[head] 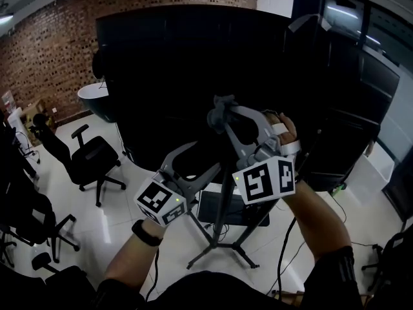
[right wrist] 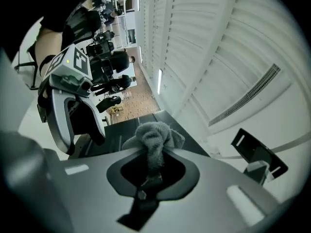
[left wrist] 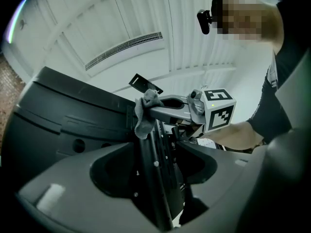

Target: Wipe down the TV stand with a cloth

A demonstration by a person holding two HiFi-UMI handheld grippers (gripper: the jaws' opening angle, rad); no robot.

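Note:
A big black TV (head: 193, 63) stands on a wheeled stand with a black post (head: 224, 199) and splayed legs (head: 213, 250). My right gripper (head: 221, 112) is raised in front of the screen's lower part, shut on a bunched grey cloth (head: 222, 101). The right gripper view shows the cloth (right wrist: 154, 137) pinched between the tips of that gripper (right wrist: 153, 154). My left gripper (head: 205, 159) sits lower and to the left. In its own view that gripper (left wrist: 158, 147) closes on the post (left wrist: 155, 178) from both sides, with the cloth (left wrist: 145, 111) just above.
Black office chairs (head: 90, 157) stand on the white floor at the left, before a brick wall (head: 51, 44). A dark cabinet (head: 348, 108) is close on the right. Cables (head: 290, 250) trail across the floor by the stand's legs.

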